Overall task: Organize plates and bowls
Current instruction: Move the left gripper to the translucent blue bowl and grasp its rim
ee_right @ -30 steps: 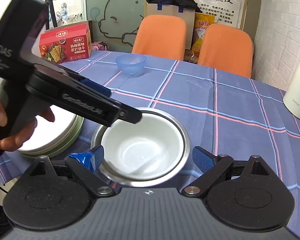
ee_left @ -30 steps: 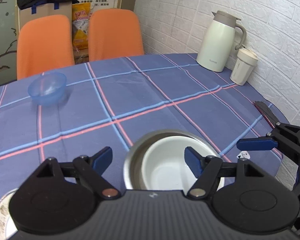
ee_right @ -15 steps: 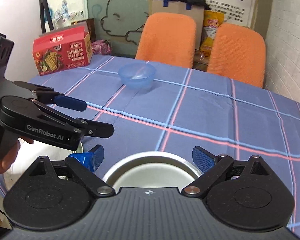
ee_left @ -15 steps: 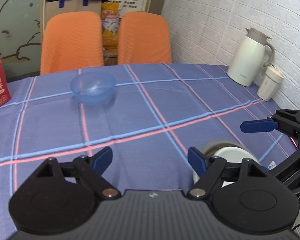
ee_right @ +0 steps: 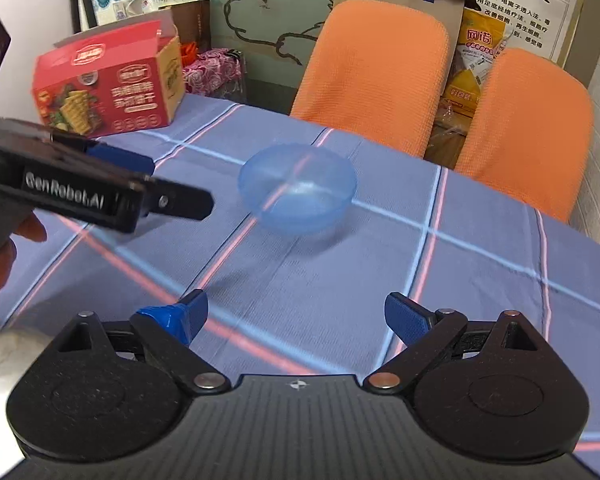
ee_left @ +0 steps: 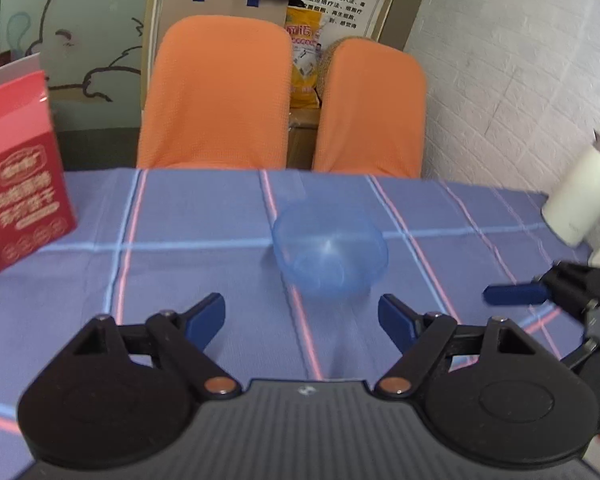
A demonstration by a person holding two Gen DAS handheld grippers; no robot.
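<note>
Blue bowl upright toward far edge of tabletop, untouched. Left tool and right tool both spread apart, empty, short of bowl. Thin translucent plastic: likely light, stiff, slippery. Pinch rim wall.

Both wrist views look low and forward across the table toward the far orange chairs, the right from farther right, sharing the blue bowl.
</note>
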